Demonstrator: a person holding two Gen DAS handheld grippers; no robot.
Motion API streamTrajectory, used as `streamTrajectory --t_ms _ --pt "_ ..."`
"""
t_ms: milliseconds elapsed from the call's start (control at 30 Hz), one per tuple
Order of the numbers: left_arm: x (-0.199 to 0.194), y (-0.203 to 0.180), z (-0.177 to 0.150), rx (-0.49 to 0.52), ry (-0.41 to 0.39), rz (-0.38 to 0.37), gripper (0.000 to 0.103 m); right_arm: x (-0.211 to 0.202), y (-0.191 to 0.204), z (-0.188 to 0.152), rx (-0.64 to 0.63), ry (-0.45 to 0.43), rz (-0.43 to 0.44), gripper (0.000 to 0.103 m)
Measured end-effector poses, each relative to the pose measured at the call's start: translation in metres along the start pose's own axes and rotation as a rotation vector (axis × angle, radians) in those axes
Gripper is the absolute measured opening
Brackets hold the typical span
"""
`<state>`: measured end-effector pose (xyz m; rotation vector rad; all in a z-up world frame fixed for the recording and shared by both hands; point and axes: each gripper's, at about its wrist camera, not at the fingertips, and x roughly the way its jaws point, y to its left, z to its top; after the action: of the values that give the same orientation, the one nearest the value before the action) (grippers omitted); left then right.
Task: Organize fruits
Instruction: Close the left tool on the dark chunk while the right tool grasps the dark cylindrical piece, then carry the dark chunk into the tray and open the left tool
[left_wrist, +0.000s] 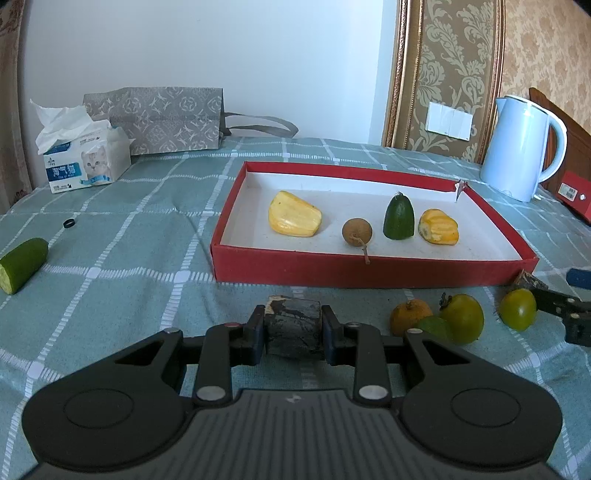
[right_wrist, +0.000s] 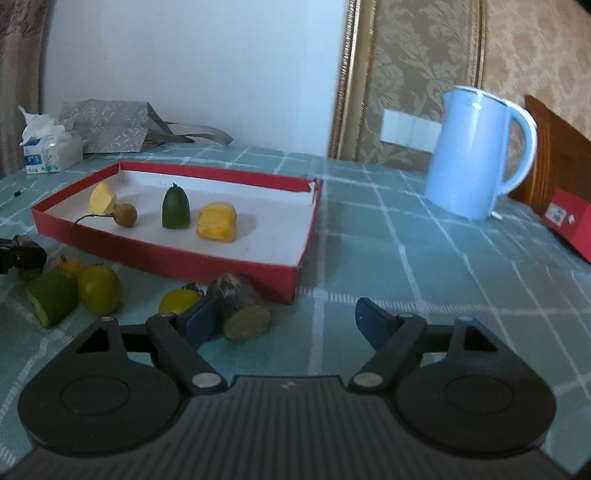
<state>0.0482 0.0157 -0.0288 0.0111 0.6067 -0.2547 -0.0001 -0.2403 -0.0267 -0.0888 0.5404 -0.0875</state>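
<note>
My left gripper (left_wrist: 293, 325) is shut on a dark sugarcane piece (left_wrist: 293, 326), low in front of the red tray (left_wrist: 369, 273). The tray holds two yellow jackfruit pieces (left_wrist: 293, 218), a brown longan (left_wrist: 356, 231) and a green cucumber end (left_wrist: 399, 217). On the cloth to the right lie an orange fruit (left_wrist: 408, 315) and two green persimmons (left_wrist: 463, 317). My right gripper (right_wrist: 284, 321) is open, with another sugarcane piece (right_wrist: 242, 304) by its left finger, in front of the tray (right_wrist: 177, 254). A cucumber piece (right_wrist: 53, 295) lies at the left.
A cucumber half (left_wrist: 22, 264) and a small black ring (left_wrist: 69, 223) lie far left. A tissue pack (left_wrist: 83, 157) and a grey bag (left_wrist: 159, 118) stand at the back. A light blue kettle (right_wrist: 476, 155) and a red box (right_wrist: 570, 225) stand at the right.
</note>
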Motion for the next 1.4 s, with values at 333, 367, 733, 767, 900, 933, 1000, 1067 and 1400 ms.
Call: streamTrajectory --t_ms 333,367,733,767,900,933,1000,1067,1400 --pt "0.000 0.001 0.000 -0.002 0.001 -0.002 0.029 0.026 0.002 0.004 0.009 0.084 0.098 0.041" --pt "0.001 0.001 0.001 -0.003 0.001 -0.003 0.029 0.026 0.003 0.004 0.006 0.080 0.091 0.033" --pt "0.001 0.001 0.001 -0.007 0.001 -0.004 0.029 0.020 -0.005 0.002 0.065 0.062 0.109 0.031" --pt "0.001 0.001 0.001 -0.006 0.001 -0.003 0.029 0.019 -0.006 0.002 0.070 0.060 0.111 0.031" --pt "0.001 0.000 0.001 -0.002 -0.001 0.000 0.029 0.015 -0.006 0.001 0.083 0.046 0.116 0.031" --pt "0.001 0.000 0.001 -0.003 -0.001 -0.001 0.029 0.014 -0.006 0.000 0.083 0.043 0.115 0.031" --pt "0.001 0.000 0.001 -0.003 -0.001 0.000 0.029 0.012 -0.007 0.000 0.088 0.039 0.120 0.031" --pt "0.001 0.000 0.001 -0.001 -0.004 0.001 0.029 0.011 -0.007 -0.001 0.091 0.038 0.125 0.031" --pt "-0.002 0.002 0.002 -0.016 -0.016 -0.004 0.029 0.005 -0.009 -0.001 0.110 0.002 0.126 0.031"
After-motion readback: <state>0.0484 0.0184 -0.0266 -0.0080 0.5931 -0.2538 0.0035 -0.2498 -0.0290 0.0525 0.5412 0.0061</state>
